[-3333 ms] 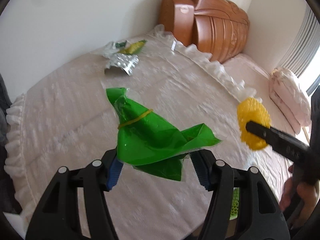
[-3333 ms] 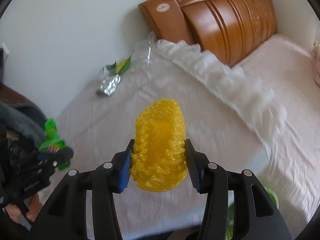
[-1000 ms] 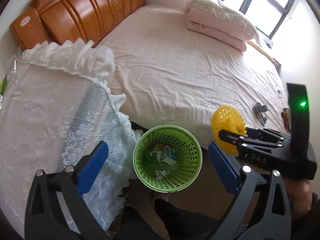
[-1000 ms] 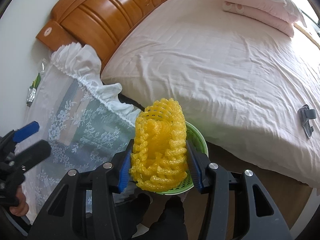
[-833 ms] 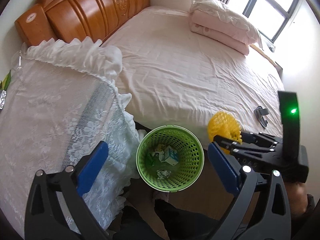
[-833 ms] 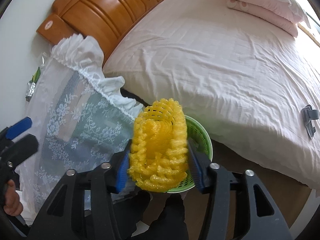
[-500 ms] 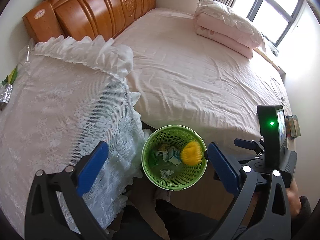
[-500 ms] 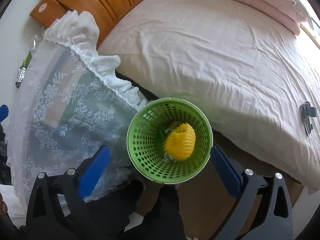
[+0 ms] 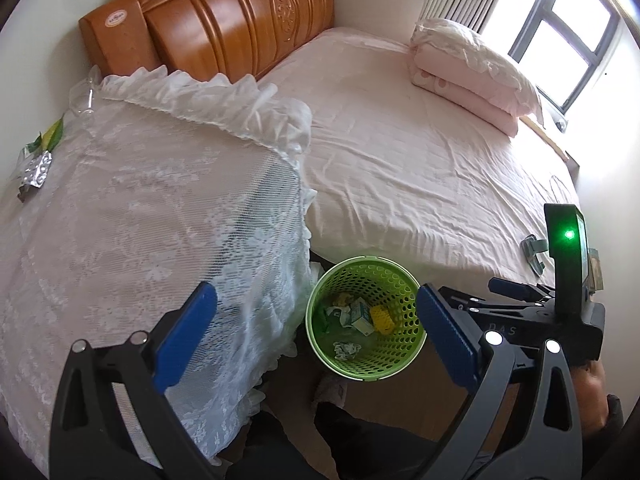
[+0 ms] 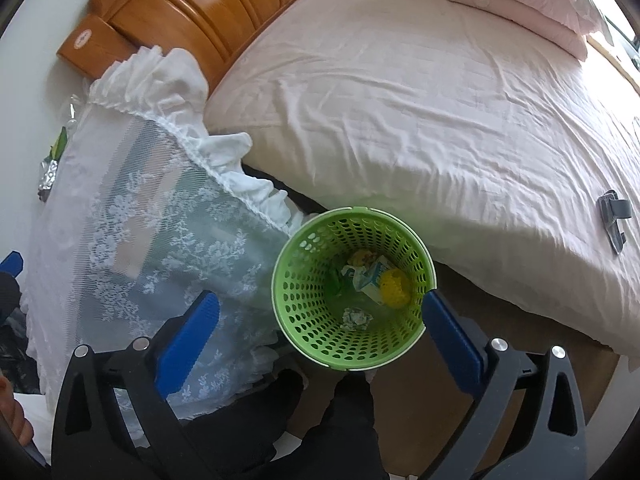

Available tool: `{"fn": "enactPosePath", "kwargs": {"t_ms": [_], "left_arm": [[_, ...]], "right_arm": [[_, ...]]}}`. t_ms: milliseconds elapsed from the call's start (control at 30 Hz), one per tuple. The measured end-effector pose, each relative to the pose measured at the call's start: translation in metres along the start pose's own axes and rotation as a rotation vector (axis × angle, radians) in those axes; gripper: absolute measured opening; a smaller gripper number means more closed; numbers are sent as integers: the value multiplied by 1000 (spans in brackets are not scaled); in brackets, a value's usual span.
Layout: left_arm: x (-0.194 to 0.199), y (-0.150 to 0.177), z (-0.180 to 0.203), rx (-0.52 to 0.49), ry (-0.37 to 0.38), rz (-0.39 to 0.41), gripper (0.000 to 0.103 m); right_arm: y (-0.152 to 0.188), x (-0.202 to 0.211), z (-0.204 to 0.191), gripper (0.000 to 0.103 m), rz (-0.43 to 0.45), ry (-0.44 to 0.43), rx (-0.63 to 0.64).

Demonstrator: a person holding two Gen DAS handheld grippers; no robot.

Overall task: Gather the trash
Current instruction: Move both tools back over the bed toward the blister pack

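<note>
I see left gripper (image 9: 316, 320) spread, empty | right gripper (image 10: 320, 328) spread, empty | yellow net (image 10: 394, 289) in green bin (image 10: 304, 292) (beside a carton (image 10: 370, 274))

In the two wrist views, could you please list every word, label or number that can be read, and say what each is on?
"DAS": pale letters on the black body of the right gripper; any letters before them are hidden.
Oval label on the wooden bedside block: red print, too small to read.
Small carton in the green basket: printed, but blurred.

Perforated green plastic basket (image 10: 304, 280); glossy carved wooden headboard (image 9: 240, 16); sheer white lace cloth (image 9: 132, 208), matt wrinkled bedsheet (image 10: 420, 92)
</note>
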State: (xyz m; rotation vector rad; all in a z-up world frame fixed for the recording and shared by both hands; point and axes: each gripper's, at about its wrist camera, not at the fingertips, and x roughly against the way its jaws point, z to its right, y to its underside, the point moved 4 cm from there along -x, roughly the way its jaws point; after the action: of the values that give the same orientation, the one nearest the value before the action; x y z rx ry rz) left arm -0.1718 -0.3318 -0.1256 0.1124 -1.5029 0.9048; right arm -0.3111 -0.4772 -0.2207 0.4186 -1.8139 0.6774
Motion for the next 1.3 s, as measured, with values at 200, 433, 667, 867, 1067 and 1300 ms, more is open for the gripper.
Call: {"fn": "enactPosePath", "kwargs": {"t_ms": [200, 433, 667, 867, 1067, 1300], "left_arm": [[9, 3, -23, 19, -8, 10, 95], [29, 6, -89, 108, -63, 42, 95], [52, 16, -194, 237, -164, 76, 95], [62, 27, -279, 339, -223, 86, 95], [69, 32, -340, 421, -263, 88, 95], [75, 36, -382, 564, -310, 97, 95]], "right_arm": [[1, 1, -27, 100, -2, -6, 25], [-7, 4, -90, 100, 25, -40, 76], [-18, -5, -181, 100, 42, -99, 140], [-25, -23, -267, 100, 27, -120, 249], [-39, -27, -342, 100, 33, -164, 394], [-78, -46, -435, 100, 23, -269, 726]]}}
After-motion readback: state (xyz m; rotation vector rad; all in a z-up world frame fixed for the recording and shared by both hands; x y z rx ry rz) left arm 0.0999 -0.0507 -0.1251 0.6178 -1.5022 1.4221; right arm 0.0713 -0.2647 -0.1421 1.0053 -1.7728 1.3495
